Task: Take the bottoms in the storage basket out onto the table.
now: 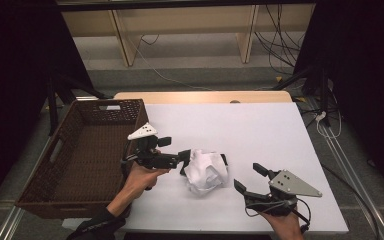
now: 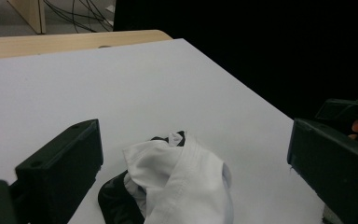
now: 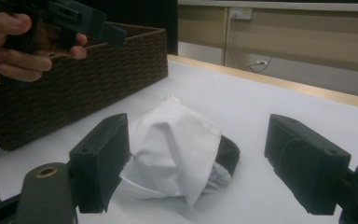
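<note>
While cloth lies crumpled on table, basket empty; left gripper, right gripper jaws spread, nothing pinched; pickup, binning remain.

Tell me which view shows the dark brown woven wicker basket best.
The high view: the dark brown woven wicker basket shows whole, with rim, handle cutouts and inside visible, left of the crumpled white cloth. The right gripper view catches one outer corner; the left gripper view looks away across the table.
</note>
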The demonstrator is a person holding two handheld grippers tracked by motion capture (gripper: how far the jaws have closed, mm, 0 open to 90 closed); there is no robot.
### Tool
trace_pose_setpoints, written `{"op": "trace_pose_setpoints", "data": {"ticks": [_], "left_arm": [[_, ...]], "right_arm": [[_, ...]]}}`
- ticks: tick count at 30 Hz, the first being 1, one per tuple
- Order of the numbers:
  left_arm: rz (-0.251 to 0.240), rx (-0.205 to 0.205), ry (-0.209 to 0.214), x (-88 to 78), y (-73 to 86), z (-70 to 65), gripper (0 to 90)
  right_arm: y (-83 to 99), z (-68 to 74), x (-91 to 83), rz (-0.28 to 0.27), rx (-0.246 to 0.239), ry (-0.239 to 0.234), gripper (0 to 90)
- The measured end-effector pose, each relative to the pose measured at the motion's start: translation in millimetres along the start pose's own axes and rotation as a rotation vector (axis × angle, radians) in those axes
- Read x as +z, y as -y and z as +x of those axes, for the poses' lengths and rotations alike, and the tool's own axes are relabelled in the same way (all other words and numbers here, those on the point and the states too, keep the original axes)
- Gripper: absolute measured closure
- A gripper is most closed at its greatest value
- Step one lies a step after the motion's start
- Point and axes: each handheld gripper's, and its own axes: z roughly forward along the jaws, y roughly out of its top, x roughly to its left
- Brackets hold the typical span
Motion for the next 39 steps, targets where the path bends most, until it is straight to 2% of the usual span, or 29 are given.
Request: {"op": "trace_pose_setpoints", "data": {"ticks": [6,17,19,23,31,35,39], "left_arm": [[-0.040,0.023,-0.006,-7.6,2.5,-1.7,3.2],[-0.045,0.065,-0.042,-11.8,16.3,-8.5,3.2],[-0.051,0.066,-0.039,-12.9,18.6,-10.4,3.0],[-0.062,0.083,0.009,-14.9,24.4,-13.5,1.6],[-0.077,0.093,-0.012,-18.3,32.9,-15.4,0.7],[-0.108,0.101,-0.025,-22.6,35.5,-15.8,0.0],[-0.106,0.097,-0.027,-23.8,38.1,-15.9,0.0]], "right_arm": [[-0.3,0.1,-0.8,-0.010,-0.001,0.001,22.9],[-0.3,0.2,-0.9,-0.018,-0.004,0.001,21.6],[-0.3,0.5,-0.7,-0.019,-0.002,0.000,21.3],[-0.3,0.6,-0.5,-0.017,-0.004,-0.003,21.0],[-0.4,1.1,-0.5,-0.015,-0.002,-0.003,20.8],[-0.1,1.3,-0.2,-0.014,-0.003,-0.004,20.6],[0.0,1.6,0.1,-0.014,-0.002,-0.004,20.5]]}}
